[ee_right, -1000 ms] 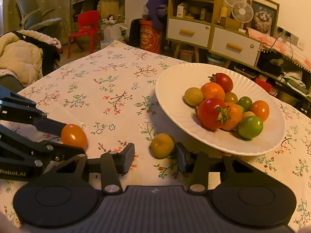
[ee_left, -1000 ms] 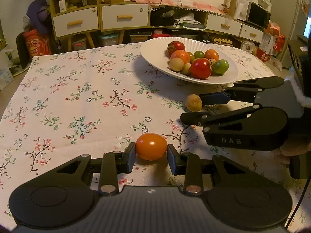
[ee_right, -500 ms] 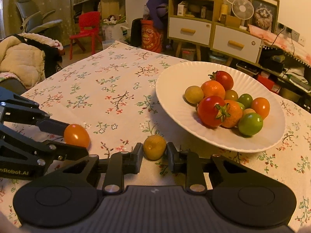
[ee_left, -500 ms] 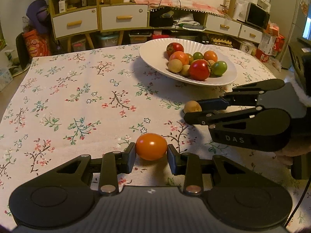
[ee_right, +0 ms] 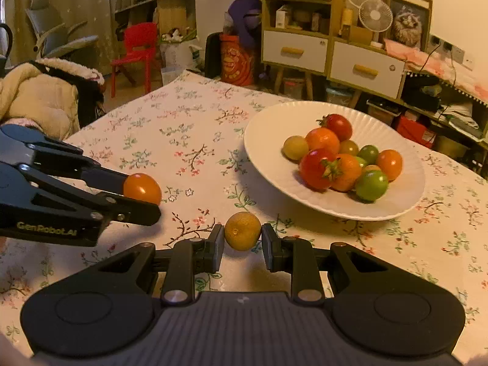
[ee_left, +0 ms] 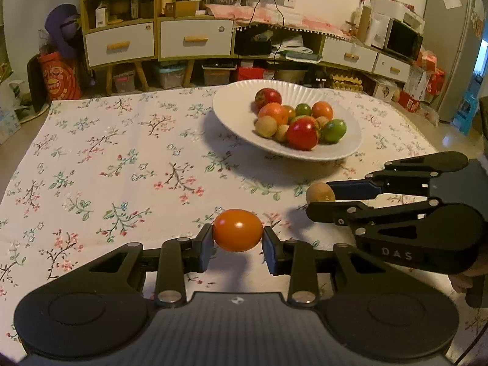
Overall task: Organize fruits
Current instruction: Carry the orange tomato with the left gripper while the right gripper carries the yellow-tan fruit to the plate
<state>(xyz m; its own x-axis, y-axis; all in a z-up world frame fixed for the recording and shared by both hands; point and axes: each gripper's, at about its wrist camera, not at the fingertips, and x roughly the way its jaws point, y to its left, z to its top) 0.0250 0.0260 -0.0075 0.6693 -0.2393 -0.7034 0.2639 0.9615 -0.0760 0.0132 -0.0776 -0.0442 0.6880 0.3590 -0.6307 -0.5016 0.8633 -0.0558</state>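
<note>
Left wrist view: two grippers are each clamping one fruit beside a plate.
An orange tomato (ee_left: 237,229) is sitting pinched in the left gripper (ee_left: 237,245); a yellowish fruit (ee_right: 242,231) is sitting squeezed in the right gripper (ee_right: 241,245). About ten more fruits are lying heaped on one white plate (ee_left: 231,113), resting on a floral tablecloth (ee_left: 100,158) in a cluttered room with drawers (ee_left: 195,38).

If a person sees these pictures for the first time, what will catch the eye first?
Most striking are the two fruits gripped just above the flowered tablecloth: an orange tomato in the left gripper, and a small yellow-brown fruit in the right gripper. Behind them stands a white plate heaped with red, orange and green tomatoes.
</note>
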